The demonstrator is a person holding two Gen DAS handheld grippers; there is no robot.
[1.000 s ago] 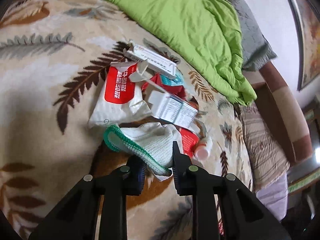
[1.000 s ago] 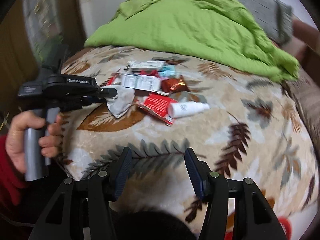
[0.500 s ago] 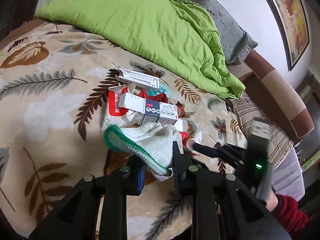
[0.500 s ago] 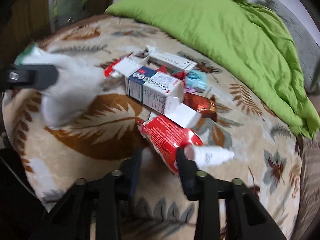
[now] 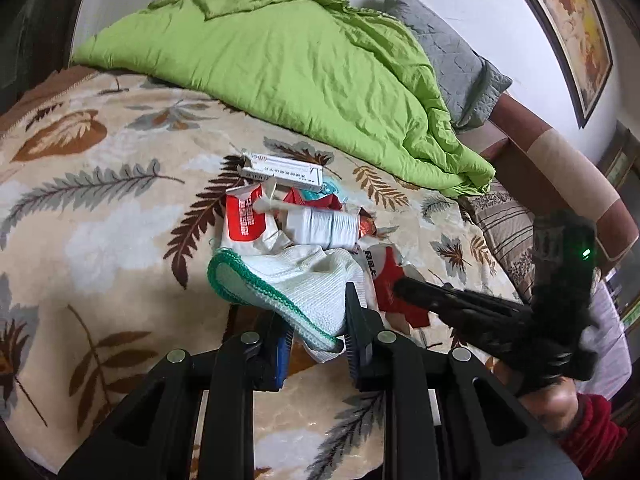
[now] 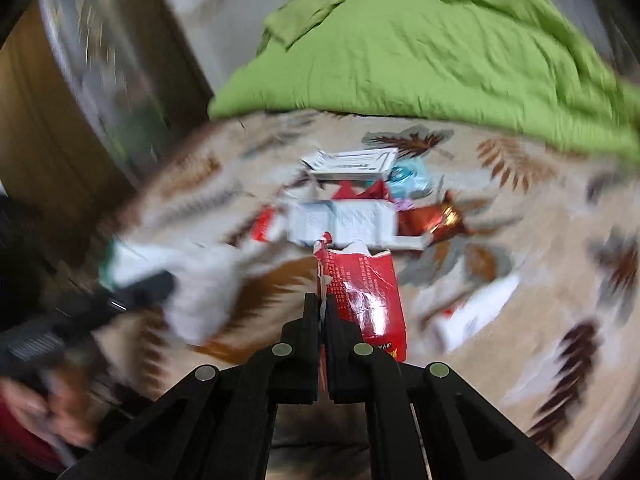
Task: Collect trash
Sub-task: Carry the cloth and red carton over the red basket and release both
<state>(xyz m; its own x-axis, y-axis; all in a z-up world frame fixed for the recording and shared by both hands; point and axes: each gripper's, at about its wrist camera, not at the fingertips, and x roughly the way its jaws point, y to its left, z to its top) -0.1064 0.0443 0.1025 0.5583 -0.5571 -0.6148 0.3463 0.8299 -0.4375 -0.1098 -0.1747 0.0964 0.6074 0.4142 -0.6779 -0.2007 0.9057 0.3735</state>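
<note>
Your left gripper (image 5: 316, 320) is clamped on a white knit glove (image 5: 296, 280) with a green cuff; the glove bulges forward out of the jaws and hangs above the leaf-patterned blanket (image 5: 100, 208), with its cuff end pointing left in the left wrist view.

Your right gripper (image 6: 322, 308) has its jaws pressed together on the torn left edge of a red wrapper (image 6: 364, 292). Most of the wrapper lies just right of the fingertips and reaches forward from them. That view is smeared, so whether the wrapper is lifted off the blanket or only pinched where it lies is hard to tell.

The rest of the trash sits in a small heap just beyond both tools, near the middle of the blanket: a long white box (image 5: 284, 170) at the far side, a white and red pouch (image 5: 246, 222) on the left, a white printed carton (image 5: 324, 230) in the middle, and a shiny brown wrapper (image 6: 444, 220) to the right of it. A white tube (image 6: 472, 312) lies apart, right of the red wrapper. Behind the heap a green duvet (image 5: 288, 64) is bunched up.
</note>
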